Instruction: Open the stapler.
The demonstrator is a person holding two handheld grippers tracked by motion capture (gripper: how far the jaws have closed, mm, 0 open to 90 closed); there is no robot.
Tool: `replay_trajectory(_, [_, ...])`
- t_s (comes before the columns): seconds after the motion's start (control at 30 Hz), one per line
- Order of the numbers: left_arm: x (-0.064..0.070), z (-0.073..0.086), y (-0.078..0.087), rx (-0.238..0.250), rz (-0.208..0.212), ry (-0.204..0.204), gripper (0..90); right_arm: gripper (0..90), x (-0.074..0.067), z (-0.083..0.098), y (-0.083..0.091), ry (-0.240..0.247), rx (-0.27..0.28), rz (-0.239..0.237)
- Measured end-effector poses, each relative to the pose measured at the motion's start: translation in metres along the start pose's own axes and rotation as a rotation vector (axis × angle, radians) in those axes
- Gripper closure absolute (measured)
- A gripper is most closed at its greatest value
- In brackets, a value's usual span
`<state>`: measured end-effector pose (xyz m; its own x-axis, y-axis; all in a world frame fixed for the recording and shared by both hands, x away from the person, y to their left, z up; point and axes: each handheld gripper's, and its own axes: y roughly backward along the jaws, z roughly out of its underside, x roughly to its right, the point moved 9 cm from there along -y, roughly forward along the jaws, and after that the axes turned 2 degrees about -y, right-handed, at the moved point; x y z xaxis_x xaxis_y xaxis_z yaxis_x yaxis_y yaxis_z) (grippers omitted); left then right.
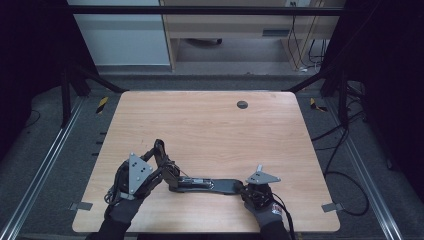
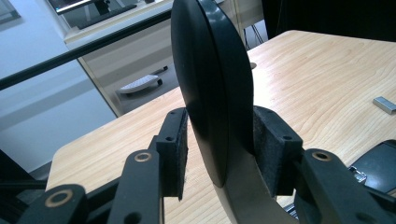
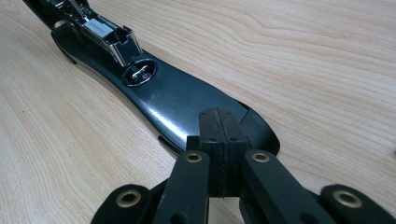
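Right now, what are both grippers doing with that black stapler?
Left gripper holds the stapler's raised top arm. Right gripper shut, pressing the stapler base down. Table around it unobstructed.

Black stapler (image 1: 207, 184), swung open, on table.

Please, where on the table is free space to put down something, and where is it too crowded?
Free: the far half of the table, up to the dark round hole. Crowded: the near edge, where the left claw and right claw work on the opened stapler.
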<state>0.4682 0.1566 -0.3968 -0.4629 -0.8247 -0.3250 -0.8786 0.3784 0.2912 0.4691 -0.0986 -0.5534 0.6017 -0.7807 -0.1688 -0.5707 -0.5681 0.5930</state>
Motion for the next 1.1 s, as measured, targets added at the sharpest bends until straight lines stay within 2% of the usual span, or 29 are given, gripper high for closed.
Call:
replay_trajectory(0.3, [-0.007, 0.002, 0.001, 0.007, -0.008, 0.003, 56.4, 90.0, 0.0, 0.0, 0.0, 0.002, 0.001, 0.0])
replay_trajectory(0.5, [-0.01, 0.006, 0.002, -0.003, -0.009, 0.024, 56.0, 90.0, 0.0, 0.0, 0.0, 0.003, 0.0, -0.001])
replay_trajectory(0.57, [-0.011, 0.005, 0.002, 0.003, -0.011, 0.013, 55.8, 90.0, 0.0, 0.0, 0.0, 0.004, 0.001, 0.0])
replay_trajectory(0.7, [-0.013, 0.008, 0.003, -0.004, -0.013, 0.031, 55.4, 90.0, 0.0, 0.0, 0.0, 0.004, 0.001, -0.001])
replay_trajectory(1.1, [-0.016, 0.011, 0.005, -0.004, -0.016, 0.047, 55.3, 90.0, 0.0, 0.0, 0.0, 0.002, 0.0, -0.001])
